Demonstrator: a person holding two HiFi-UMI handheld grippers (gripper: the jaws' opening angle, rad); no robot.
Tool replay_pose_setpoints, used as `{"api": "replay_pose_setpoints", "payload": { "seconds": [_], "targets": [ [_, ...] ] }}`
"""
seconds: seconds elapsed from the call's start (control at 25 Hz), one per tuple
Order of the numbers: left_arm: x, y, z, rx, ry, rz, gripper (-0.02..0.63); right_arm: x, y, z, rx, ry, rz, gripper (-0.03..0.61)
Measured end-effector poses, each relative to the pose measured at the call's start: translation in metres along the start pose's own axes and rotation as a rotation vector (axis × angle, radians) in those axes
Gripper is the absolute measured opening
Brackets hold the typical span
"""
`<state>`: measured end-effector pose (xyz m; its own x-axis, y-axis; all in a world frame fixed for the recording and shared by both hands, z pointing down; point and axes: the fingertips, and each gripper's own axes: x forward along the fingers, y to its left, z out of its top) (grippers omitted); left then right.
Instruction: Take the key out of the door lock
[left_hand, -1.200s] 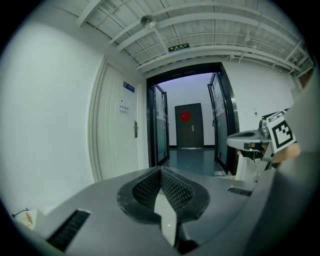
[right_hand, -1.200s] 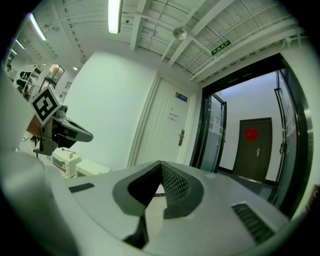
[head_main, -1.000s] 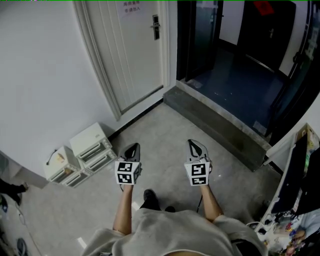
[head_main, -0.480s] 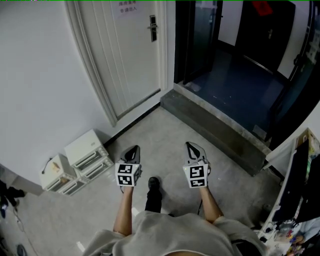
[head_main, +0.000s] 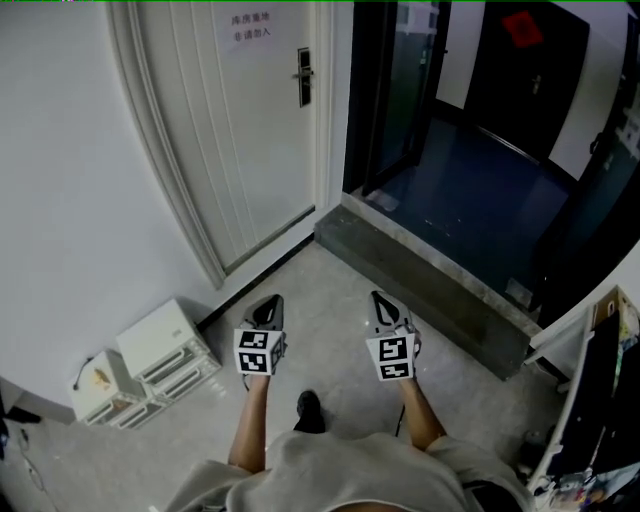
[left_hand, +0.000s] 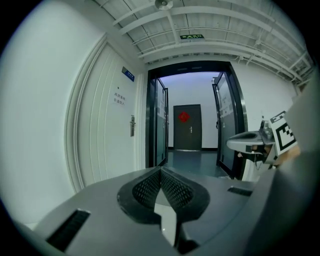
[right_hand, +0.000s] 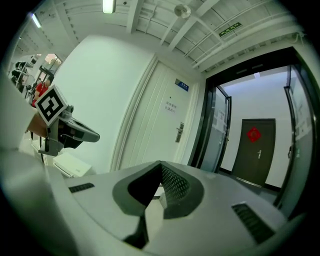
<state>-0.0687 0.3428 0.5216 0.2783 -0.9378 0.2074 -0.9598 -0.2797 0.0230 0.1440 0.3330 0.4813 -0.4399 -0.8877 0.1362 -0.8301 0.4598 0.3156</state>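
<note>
A white door (head_main: 240, 130) stands shut in the wall ahead, with a dark lock and handle plate (head_main: 304, 75) near its right edge; the plate shows small in the left gripper view (left_hand: 132, 125) and in the right gripper view (right_hand: 180, 132). No key can be made out at this distance. My left gripper (head_main: 268, 308) and right gripper (head_main: 385, 304) are held side by side at waist height over the grey floor, far short of the door. Both are shut with their tips together and nothing between them (left_hand: 161, 170) (right_hand: 160, 163).
A raised grey threshold step (head_main: 420, 285) runs right of the door, before an open dark glass doorway (head_main: 400, 90) into a corridor. White drawer boxes (head_main: 150, 365) sit against the left wall. A cluttered rack (head_main: 600, 400) stands at the right. My shoe (head_main: 309, 410) shows below.
The view has advanced toward the door: the door and lock plate sit larger and lower in the head view, the white boxes have slid down-left. Both grippers stay shut, side by side.
</note>
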Motion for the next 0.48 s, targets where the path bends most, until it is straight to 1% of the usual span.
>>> {"api": "replay_pose_setpoints", "payload": {
  "seconds": [0.24,0.48],
  "targets": [
    [0.07,0.057,0.028,-0.002,-0.011,-0.023,0.018,0.082,-0.011,0.025,-0.025,0.0,-0.025,0.023],
    [0.133,0.093,0.041,0.003,-0.023,-0.06,0.018,0.147,-0.025,0.027,-0.02,0.006,-0.058,0.023]
  ]
}}
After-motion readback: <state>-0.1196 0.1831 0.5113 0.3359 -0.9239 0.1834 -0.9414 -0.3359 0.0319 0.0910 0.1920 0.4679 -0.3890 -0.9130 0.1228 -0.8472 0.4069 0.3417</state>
